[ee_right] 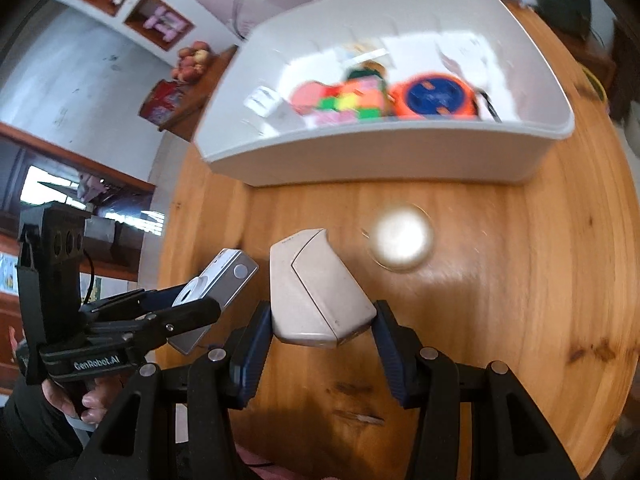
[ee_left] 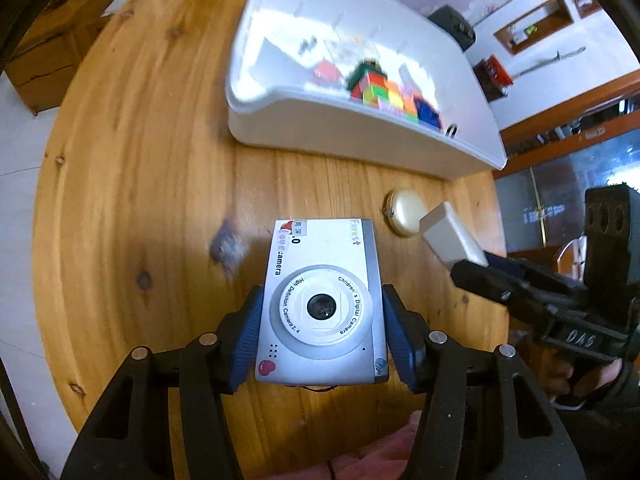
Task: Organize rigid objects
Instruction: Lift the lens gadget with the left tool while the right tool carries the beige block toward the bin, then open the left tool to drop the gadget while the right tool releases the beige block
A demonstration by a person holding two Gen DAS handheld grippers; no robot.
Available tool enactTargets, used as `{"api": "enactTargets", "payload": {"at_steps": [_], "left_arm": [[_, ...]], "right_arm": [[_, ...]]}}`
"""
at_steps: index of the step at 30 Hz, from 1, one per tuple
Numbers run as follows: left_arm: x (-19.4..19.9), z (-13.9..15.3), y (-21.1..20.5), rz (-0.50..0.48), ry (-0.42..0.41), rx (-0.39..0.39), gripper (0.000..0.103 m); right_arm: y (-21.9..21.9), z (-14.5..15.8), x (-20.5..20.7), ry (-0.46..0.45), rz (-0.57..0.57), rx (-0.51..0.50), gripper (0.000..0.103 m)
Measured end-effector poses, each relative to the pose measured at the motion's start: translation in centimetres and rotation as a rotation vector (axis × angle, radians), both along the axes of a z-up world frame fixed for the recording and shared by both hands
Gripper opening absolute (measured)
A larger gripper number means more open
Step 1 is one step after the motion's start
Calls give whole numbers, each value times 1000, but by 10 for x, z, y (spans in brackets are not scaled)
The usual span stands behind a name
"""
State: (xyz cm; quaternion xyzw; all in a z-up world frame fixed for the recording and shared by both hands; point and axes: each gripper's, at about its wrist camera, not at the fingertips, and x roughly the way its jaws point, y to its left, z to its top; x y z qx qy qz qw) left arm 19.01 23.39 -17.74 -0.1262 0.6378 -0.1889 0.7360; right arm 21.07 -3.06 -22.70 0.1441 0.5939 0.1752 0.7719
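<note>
The left gripper (ee_left: 322,334) has its blue pads clamped on the sides of a small silver-white plastic kids' digital camera (ee_left: 320,304), lens facing up, held above the round wooden table (ee_left: 140,160). The right gripper (ee_right: 324,336) is closed on a beige rectangular plastic box w/ a diagonal seam (ee_right: 316,292), also lifted off the table. Both sit side by side, near each other, in front of a white plastic bin (ee_left: 360,140). Inside the bin: a multicoloured puzzle cube (ee_left: 380,88), an orange-and-blue round reel (ee_right: 434,98), a pink piece (ee_left: 326,70); the rest is too blurred to tell. A round cream compact-like disc (ee_right: 400,238) lies on the table btw the bin and the grippers.
</note>
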Motion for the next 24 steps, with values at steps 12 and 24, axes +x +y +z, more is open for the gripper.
{"api": "enactTargets", "payload": {"at_steps": [12, 24], "left_arm": [[61, 46, 7, 85, -128, -79, 60], [129, 50, 2, 122, -181, -145, 60]], "right_arm": [[38, 34, 5, -225, 42, -3, 50], [71, 46, 31, -367, 85, -65, 50]]}}
